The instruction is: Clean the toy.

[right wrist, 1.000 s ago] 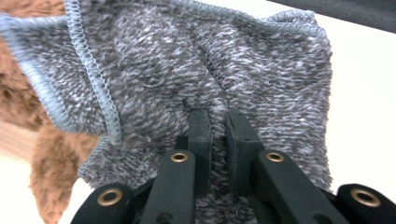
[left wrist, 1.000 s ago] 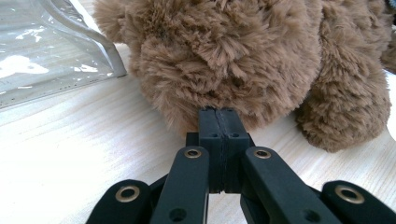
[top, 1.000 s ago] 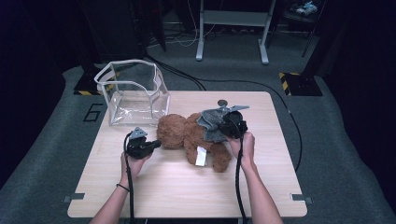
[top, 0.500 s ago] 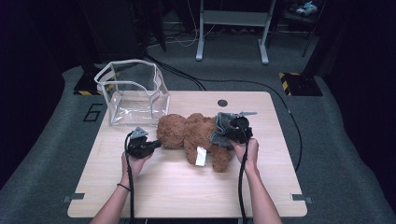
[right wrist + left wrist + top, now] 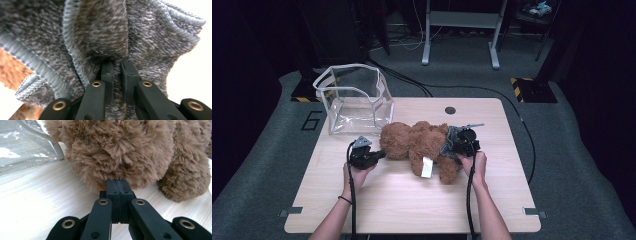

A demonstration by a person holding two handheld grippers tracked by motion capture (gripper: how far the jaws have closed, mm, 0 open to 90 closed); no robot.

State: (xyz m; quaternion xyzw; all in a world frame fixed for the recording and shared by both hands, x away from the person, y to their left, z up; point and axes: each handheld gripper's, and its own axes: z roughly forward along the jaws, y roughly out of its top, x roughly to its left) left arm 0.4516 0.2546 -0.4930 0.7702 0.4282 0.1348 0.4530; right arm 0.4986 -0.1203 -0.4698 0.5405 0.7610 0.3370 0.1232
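Note:
A brown teddy bear (image 5: 414,141) lies on its side in the middle of the wooden table (image 5: 412,200), with a white tag (image 5: 427,167) hanging from it. My left gripper (image 5: 381,154) is at the bear's left end. In the left gripper view its jaws (image 5: 119,182) are pressed together, tips against the bear's fur (image 5: 120,147). My right gripper (image 5: 452,146) is at the bear's right end, shut on a grey knit garment (image 5: 450,137). In the right gripper view a fold of that knit (image 5: 100,30) is pinched between the pads (image 5: 117,65).
A clear plastic bag (image 5: 357,100) with white trim stands open at the table's back left, just behind the bear's head; its wall shows in the left gripper view (image 5: 22,145). A dark round hole (image 5: 450,110) sits near the table's far edge. Cables trail from both grippers.
My right gripper has come down with the grey garment onto the bear's right end. The left gripper and the bear have stayed put.

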